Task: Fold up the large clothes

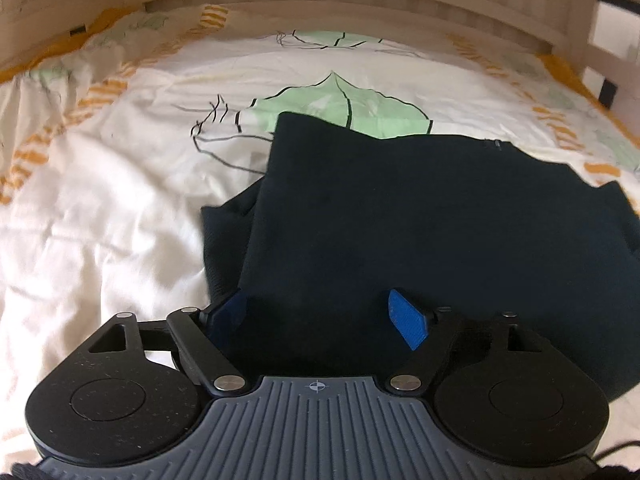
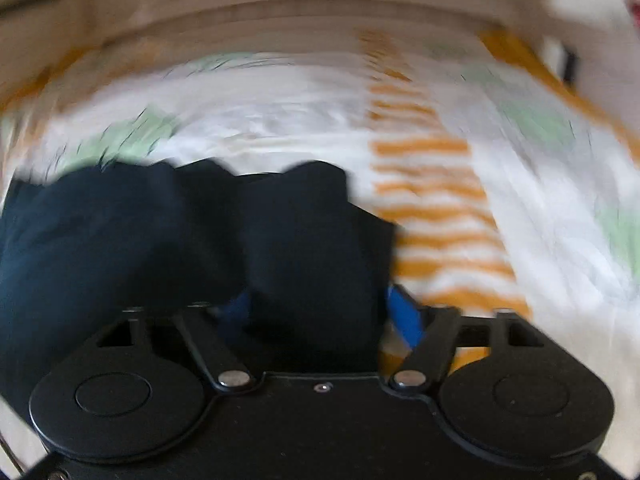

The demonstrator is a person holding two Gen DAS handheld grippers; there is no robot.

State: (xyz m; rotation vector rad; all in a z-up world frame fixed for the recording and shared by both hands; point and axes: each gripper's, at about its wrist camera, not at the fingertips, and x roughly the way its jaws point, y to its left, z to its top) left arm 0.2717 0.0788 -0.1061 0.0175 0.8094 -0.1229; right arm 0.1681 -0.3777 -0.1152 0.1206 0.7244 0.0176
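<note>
Left wrist view: my left gripper spread wide over the dark garment on the bedsheet.
Right wrist view (blurred): my right gripper wide, garment bunched between its fingers.

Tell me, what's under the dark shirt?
The dark shirt lies on a bedsheet printed with green leaves and orange stripes. Whatever sits beneath its middle is covered.

A pale wooden headboard stood behind the bed's white cover, printed with green leaves and orange stripes.
</note>
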